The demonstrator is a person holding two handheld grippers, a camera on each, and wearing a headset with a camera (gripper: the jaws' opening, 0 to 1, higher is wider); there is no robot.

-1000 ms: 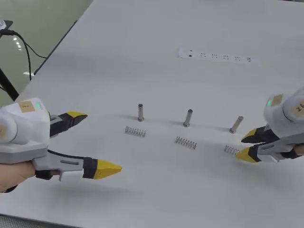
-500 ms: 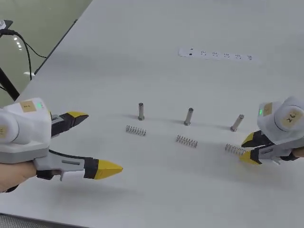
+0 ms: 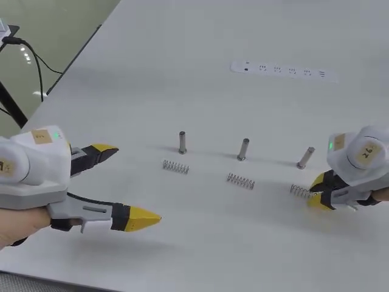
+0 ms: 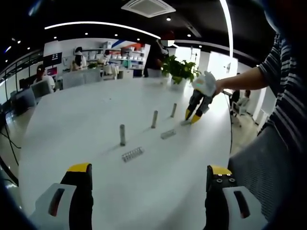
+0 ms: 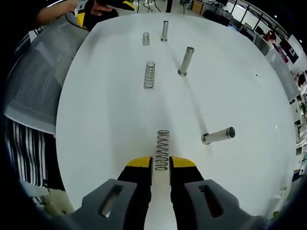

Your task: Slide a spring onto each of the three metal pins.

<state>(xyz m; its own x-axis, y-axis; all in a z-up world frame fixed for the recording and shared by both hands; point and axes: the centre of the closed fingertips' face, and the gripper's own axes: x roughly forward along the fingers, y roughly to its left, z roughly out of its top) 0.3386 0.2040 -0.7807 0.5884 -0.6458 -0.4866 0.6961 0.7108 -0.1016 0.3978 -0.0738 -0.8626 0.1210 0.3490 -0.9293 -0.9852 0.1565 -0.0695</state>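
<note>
Against 1 second ago, your right gripper (image 3: 316, 193) has sunk toward the white table (image 3: 213, 91) and narrowed. Its yellow tips were spread just beside the right-hand spring (image 3: 299, 191); now they are drawn close, with that spring's near end between them. In the right gripper view a sliver of table shows beside the coil, so you cannot tell whether the jaws press it. The spring lies flat, running from the tips toward 12 o'clock in that view, with the right-hand pin (image 3: 305, 158) at about 2 o'clock of the tips. Your left gripper (image 3: 129, 182) has kept its place at 8 o'clock of the head view, jaws spread wide with nothing between them.

Your left hand (image 3: 9, 228) holds its gripper above the table, tips pointing toward 3 o'clock, well apart from the parts. Your right gripper comes in from 4 o'clock, tips pointing toward 9 o'clock and tilted down to the surface. In the left gripper view a striped sleeve (image 4: 283, 72) reaches in from 3 o'clock behind it.

The middle pin (image 3: 244, 149) and left-hand pin (image 3: 182, 142) complete a row of 3. The middle spring (image 3: 240, 181) and left-hand spring (image 3: 175, 166) each lie near their pin, at about 7 o'clock of it, not touching. A power strip (image 3: 284, 70) lies toward 12 o'clock.
</note>
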